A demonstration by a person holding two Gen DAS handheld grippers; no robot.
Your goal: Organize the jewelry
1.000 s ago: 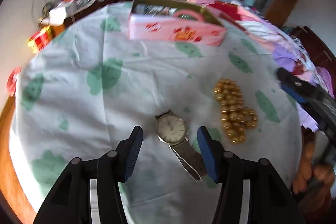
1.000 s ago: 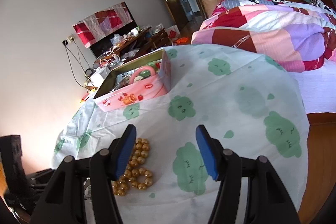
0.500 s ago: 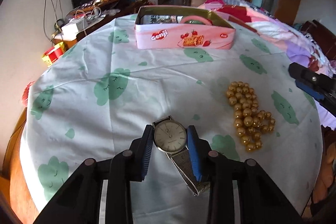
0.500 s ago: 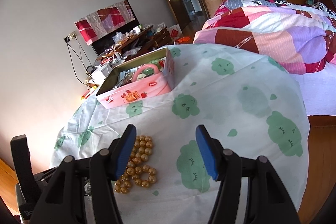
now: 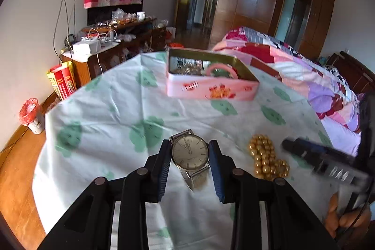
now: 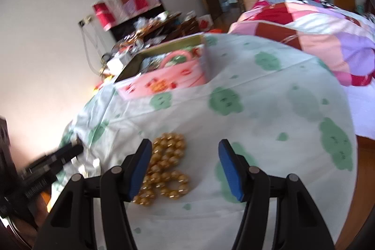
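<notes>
Closed on the round case of a wristwatch [image 5: 190, 153], the blue jaws of the left gripper [image 5: 189, 165] press it from either side, having just narrowed onto it; its mesh strap hangs beneath, low and central in the left wrist view. Below lies a round table [image 5: 112, 109] under a white cloth printed with green clouds. At three o'clock from the watch, a heap of gold beads [image 5: 267, 159] rests on the cloth. Toward twelve o'clock stands an open pink tin [image 5: 211, 88], holding a pink bangle and other pieces too small to name. Farther off are a cluttered sideboard at ten o'clock, wooden wardrobes at twelve and a patchwork quilt at two. At four o'clock the right gripper [image 5: 321, 156] is blurred, with part of a hand [image 5: 346, 219] cut off by the frame edge.

From the right wrist view, the right gripper [image 6: 185, 165] hangs with jaws apart and nothing between them. The gold beads [image 6: 164, 168] lie just beside its left finger, partly hidden behind it. The pink tin [image 6: 164, 83] sits at eleven o'clock, its contents smeared by blur. At nine o'clock the left gripper [image 6: 54, 161] shows only as a dark streak.
</notes>
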